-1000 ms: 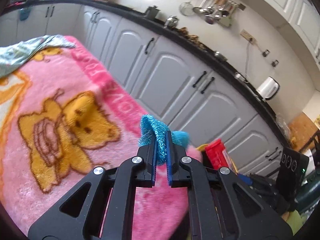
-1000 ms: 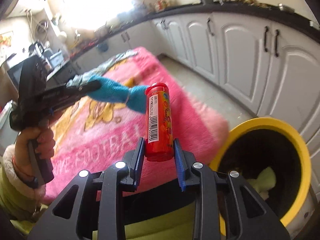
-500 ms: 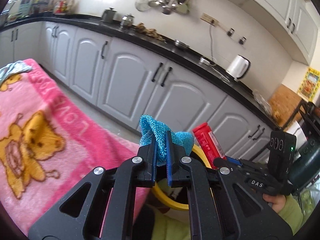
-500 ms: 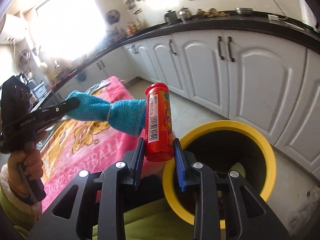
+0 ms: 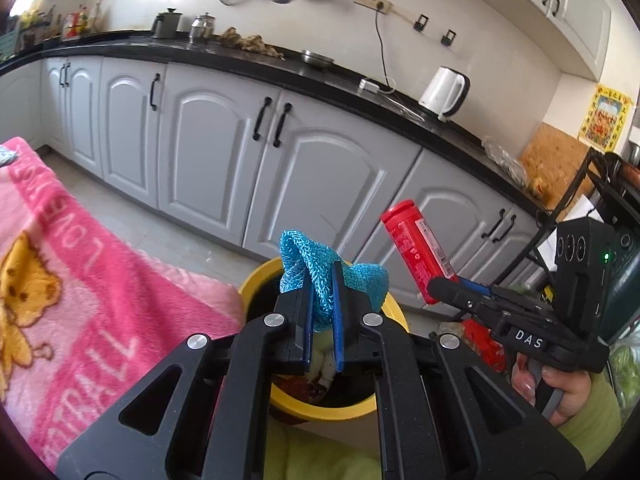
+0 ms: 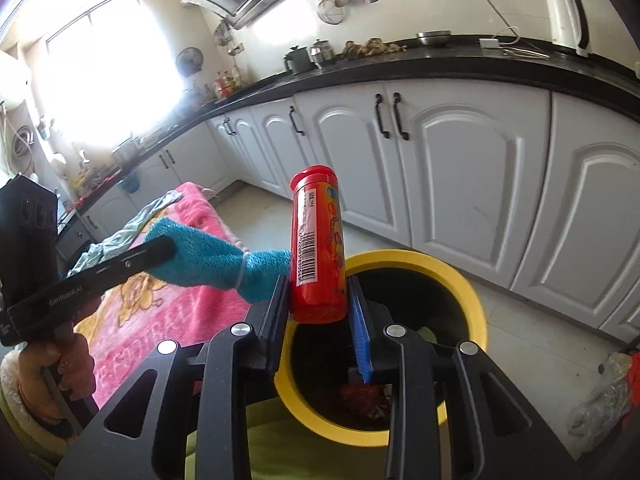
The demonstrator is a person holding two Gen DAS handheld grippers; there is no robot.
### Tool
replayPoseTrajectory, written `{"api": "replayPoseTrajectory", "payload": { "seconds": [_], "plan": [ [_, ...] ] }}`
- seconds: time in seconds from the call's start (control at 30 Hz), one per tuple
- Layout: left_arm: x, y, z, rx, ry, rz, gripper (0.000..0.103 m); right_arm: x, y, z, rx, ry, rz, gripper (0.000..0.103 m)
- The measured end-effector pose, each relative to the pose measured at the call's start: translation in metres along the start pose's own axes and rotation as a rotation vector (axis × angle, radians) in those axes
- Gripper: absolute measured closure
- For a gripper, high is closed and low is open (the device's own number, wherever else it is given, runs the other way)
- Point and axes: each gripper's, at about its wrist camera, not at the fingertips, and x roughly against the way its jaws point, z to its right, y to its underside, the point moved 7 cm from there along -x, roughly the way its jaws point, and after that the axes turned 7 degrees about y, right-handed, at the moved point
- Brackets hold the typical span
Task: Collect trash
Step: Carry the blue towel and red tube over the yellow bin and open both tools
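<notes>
The left gripper (image 5: 322, 312) has its jaws closed on a blue knitted cloth (image 5: 316, 276), and the right gripper (image 6: 320, 308) has its jaws clamped on an upright red tube (image 6: 318, 244). Both items hang above the yellow bin (image 6: 460, 280), which already holds some waste.

The cloth is soft and spreads wider than the jaws; on release it could catch on a jaw or fall across the rim. The tube sits near the bin's near edge, so it might strike the rim and roll onto the floor.

The pink blanket (image 5: 80, 280) shows "LOVE" and "FOOTBALL". The handles read "DAS" and "GenRobot.AI". The tube carries a barcode; its small print is unreadable.
</notes>
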Motion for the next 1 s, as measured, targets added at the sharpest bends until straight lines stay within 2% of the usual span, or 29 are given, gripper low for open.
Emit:
{"api": "replayPoseTrajectory", "payload": {
  "seconds": [0.33, 0.5, 0.53, 0.57, 0.6, 0.63, 0.73, 0.77, 0.87, 0.9, 0.97, 1.0],
  "plan": [
    [-0.034, 0.016, 0.007, -0.042, -0.028, -0.042, 0.099, -0.018, 0.018, 0.022, -0.048, 0.044, -0.061, 0.075],
    [-0.049, 0.024, 0.003, -0.032, -0.036, -0.065, 0.096, -0.034, 0.028, 0.028, -0.092, 0.036, -0.107, 0.074],
    [-0.052, 0.025, 0.001, -0.026, -0.036, -0.072, 0.089, -0.036, 0.03, 0.03, -0.099, 0.031, -0.114, 0.071],
    [-0.053, 0.027, 0.0, -0.02, -0.036, -0.077, 0.072, -0.04, 0.033, 0.033, -0.111, 0.041, -0.122, 0.064],
    [-0.055, 0.027, -0.003, -0.01, -0.039, -0.08, 0.065, -0.04, 0.036, 0.035, -0.119, 0.055, -0.12, 0.051],
    [-0.056, 0.029, -0.005, -0.006, -0.041, -0.083, 0.056, -0.04, 0.036, 0.036, -0.121, 0.062, -0.119, 0.05],
    [-0.056, 0.032, -0.01, -0.001, -0.05, -0.098, 0.05, -0.037, 0.037, 0.04, -0.135, 0.07, -0.118, 0.049],
    [-0.055, 0.032, -0.012, 0.002, -0.058, -0.101, 0.043, -0.034, 0.037, 0.04, -0.134, 0.077, -0.112, 0.048],
    [-0.045, 0.032, -0.013, -0.008, -0.076, -0.093, 0.029, -0.024, 0.035, 0.036, -0.119, 0.086, -0.085, 0.044],
    [-0.042, 0.031, -0.013, -0.015, -0.084, -0.088, 0.026, -0.02, 0.033, 0.034, -0.112, 0.091, -0.071, 0.039],
    [-0.031, 0.029, -0.013, -0.028, -0.104, -0.074, 0.012, -0.007, 0.029, 0.028, -0.096, 0.099, -0.034, 0.033],
    [-0.026, 0.028, -0.013, -0.033, -0.111, -0.065, 0.011, -0.002, 0.029, 0.026, -0.089, 0.102, -0.02, 0.029]
  ]
}}
